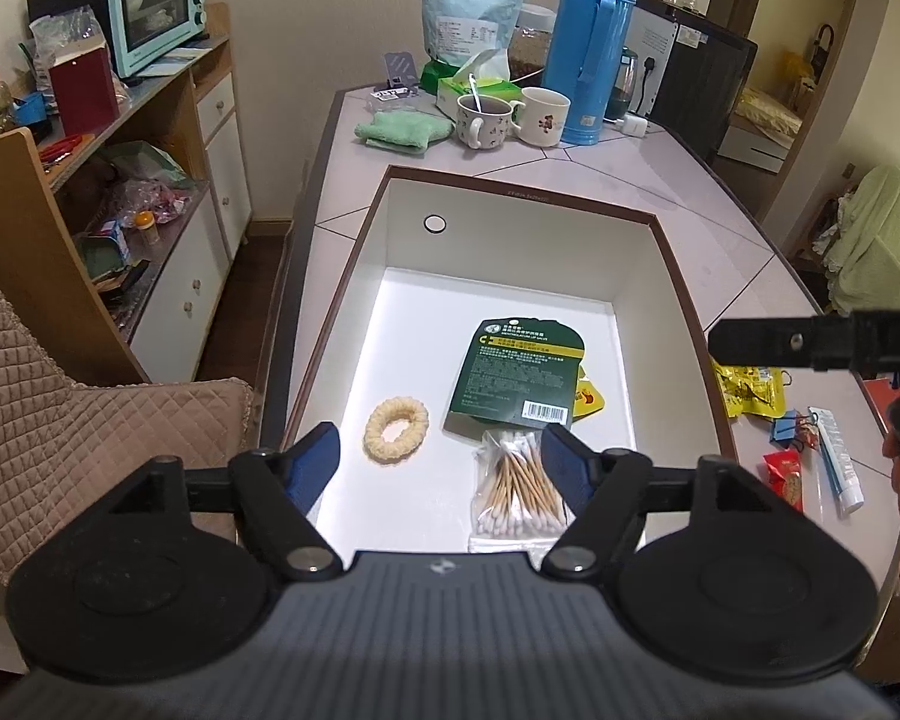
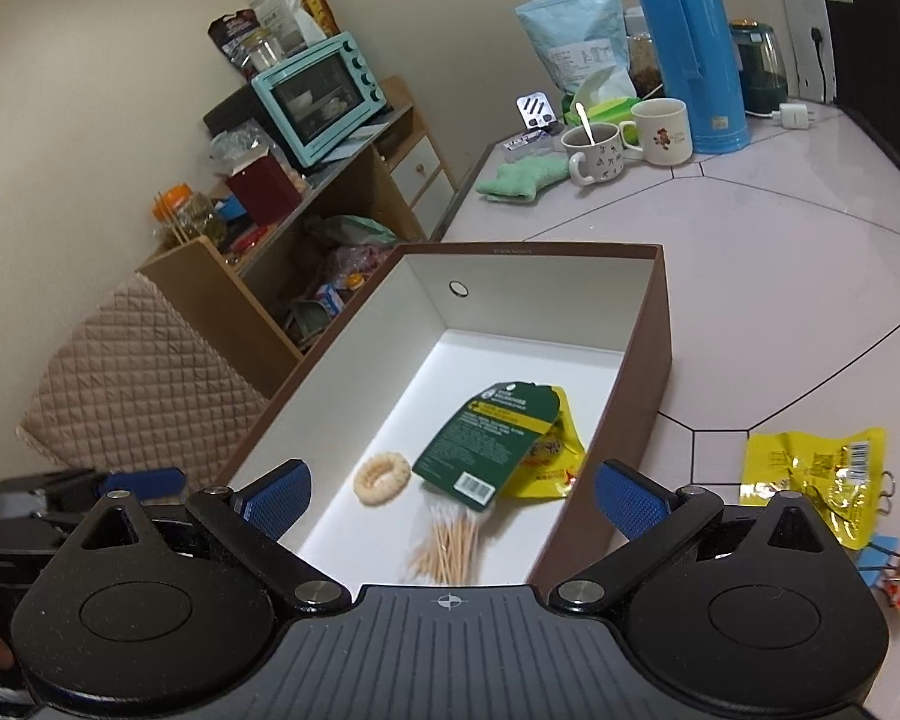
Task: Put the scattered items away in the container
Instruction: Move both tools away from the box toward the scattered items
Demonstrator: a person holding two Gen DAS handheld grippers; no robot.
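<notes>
We are holding the left gripper (image 1: 441,456) with jaws spread and empty over the brown box (image 1: 669,252) at frame centre, where the cotton swabs (image 1: 519,489), hair tie (image 1: 396,429) and green card (image 1: 519,381) are lying. We are keeping the right gripper (image 2: 453,501) spread wide, empty, with a yellow packet (image 2: 810,474) lying at its lower right.

Left gripper (image 1: 441,450) hangs over the near end of the box (image 1: 513,195), jaws apart, nothing in them. Just ahead lies a hair tie (image 1: 396,430); the swab bag (image 1: 513,489) sits by its right finger, with a green card (image 1: 519,373) beyond. Off right on the counter: yellow packet (image 1: 750,393), tube (image 1: 834,456).
</notes>
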